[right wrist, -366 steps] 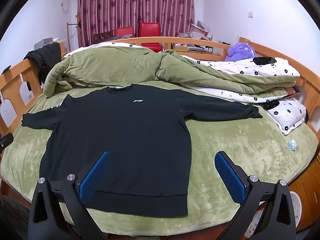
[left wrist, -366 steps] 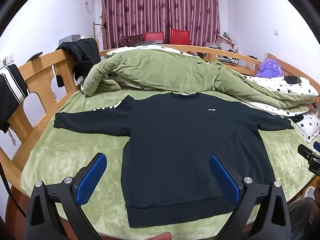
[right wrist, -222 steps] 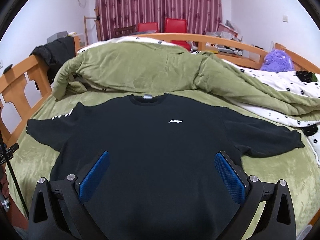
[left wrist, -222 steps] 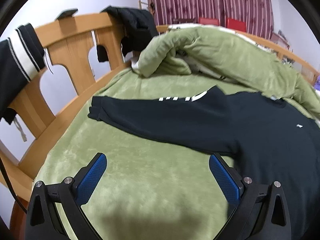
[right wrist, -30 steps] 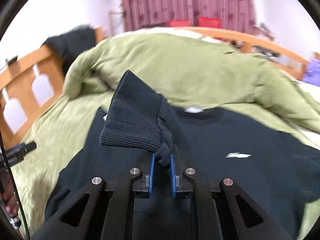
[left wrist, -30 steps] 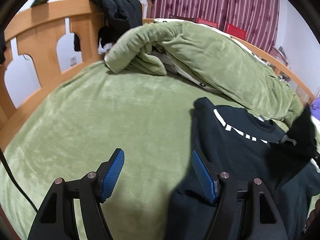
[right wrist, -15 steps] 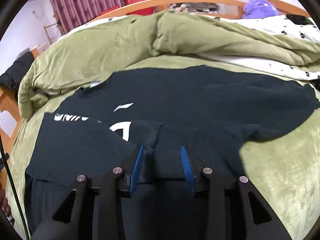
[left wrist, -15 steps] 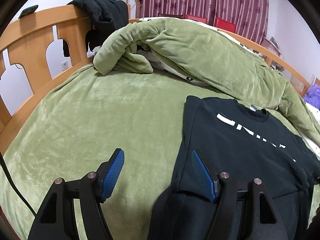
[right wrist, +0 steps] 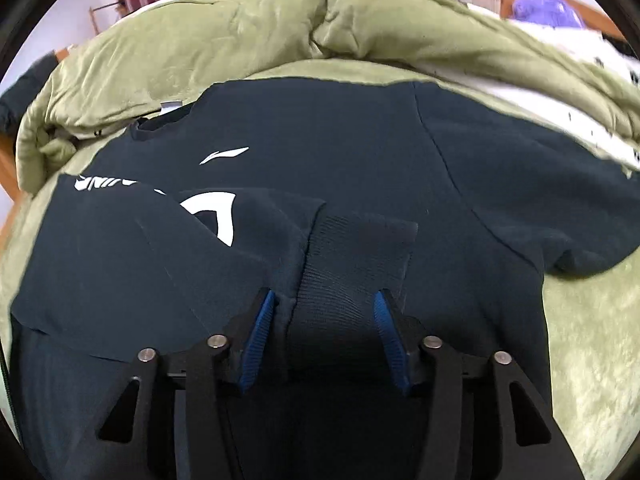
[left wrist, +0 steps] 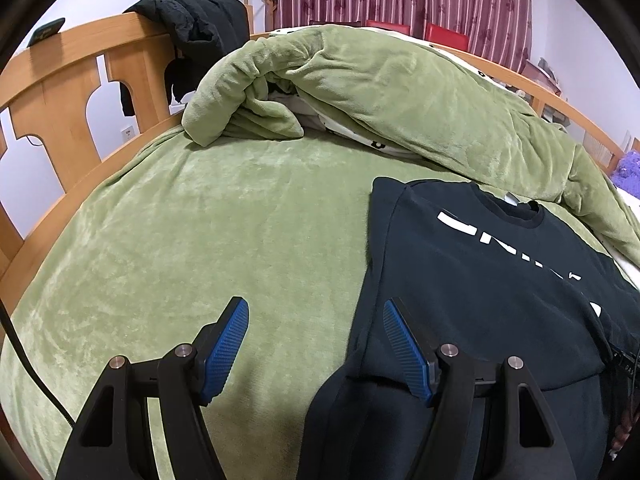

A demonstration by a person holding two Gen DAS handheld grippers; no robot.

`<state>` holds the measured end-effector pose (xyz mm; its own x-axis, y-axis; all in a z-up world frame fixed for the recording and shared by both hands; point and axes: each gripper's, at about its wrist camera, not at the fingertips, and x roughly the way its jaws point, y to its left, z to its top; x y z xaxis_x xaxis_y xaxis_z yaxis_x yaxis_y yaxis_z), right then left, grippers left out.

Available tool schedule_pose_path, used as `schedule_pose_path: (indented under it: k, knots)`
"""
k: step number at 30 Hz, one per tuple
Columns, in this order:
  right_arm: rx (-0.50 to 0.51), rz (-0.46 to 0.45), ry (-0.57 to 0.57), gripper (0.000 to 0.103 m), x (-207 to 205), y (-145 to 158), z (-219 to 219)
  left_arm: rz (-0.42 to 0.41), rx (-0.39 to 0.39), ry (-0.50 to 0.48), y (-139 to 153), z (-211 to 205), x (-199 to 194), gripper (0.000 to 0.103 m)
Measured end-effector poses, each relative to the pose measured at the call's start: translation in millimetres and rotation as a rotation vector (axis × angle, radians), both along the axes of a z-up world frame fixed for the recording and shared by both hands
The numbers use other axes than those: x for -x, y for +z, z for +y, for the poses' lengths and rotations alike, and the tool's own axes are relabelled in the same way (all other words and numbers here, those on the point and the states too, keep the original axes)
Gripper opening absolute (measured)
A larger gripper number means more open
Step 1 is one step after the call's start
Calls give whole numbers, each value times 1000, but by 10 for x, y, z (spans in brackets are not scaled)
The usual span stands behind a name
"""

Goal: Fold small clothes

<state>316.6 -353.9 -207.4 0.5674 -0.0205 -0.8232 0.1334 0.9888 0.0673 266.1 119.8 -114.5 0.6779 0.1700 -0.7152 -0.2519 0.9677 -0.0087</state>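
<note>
Sweatshirt (right wrist: pixel 360 152) cuff (right wrist: pixel 352 264) lies btwn right gripper (right wrist: pixel 322 332) jaws, just closing, not gripping; left gripper (left wrist: pixel 316 340) jaws apart.

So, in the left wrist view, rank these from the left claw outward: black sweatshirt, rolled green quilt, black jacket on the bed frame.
1. Black sweatshirt: right beside the left claw, under its right finger.
2. Rolled green quilt: farther up the bed, centre.
3. Black jacket: farthest, draped on the bed frame, upper left.
</note>
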Motion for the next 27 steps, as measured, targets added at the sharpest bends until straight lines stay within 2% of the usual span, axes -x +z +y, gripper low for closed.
schedule_pose_path:
  k: [2, 3, 6, 11, 16, 18, 22, 27]
  knots:
    - [28, -15, 40, 19, -8, 23, 89, 4, 10, 6, -9, 29, -10, 68]
    - [53, -29, 52, 14, 0, 50, 129, 6, 15, 8, -15, 39, -13, 68]
    - [95, -82, 78, 11, 32, 161, 195, 7, 16, 9, -17, 63, -18, 68]
    - [34, -147, 33, 11, 58, 364, -2, 5, 6, -3, -24, 40, -18, 68]
    - [19, -4, 15, 21, -66, 42, -26, 6, -6, -12, -20, -12, -23, 68]
    - [24, -13, 11, 29, -27, 65, -16, 6, -3, -15, -10, -31, -21, 68]
    - [-26, -59, -16, 34, 109, 344, -131, -2, -9, -23, 19, -96, 6, 68]
    - [-26, -139, -78, 49, 325, 805, -505, -11, 4, -37, 68, -176, 40, 68]
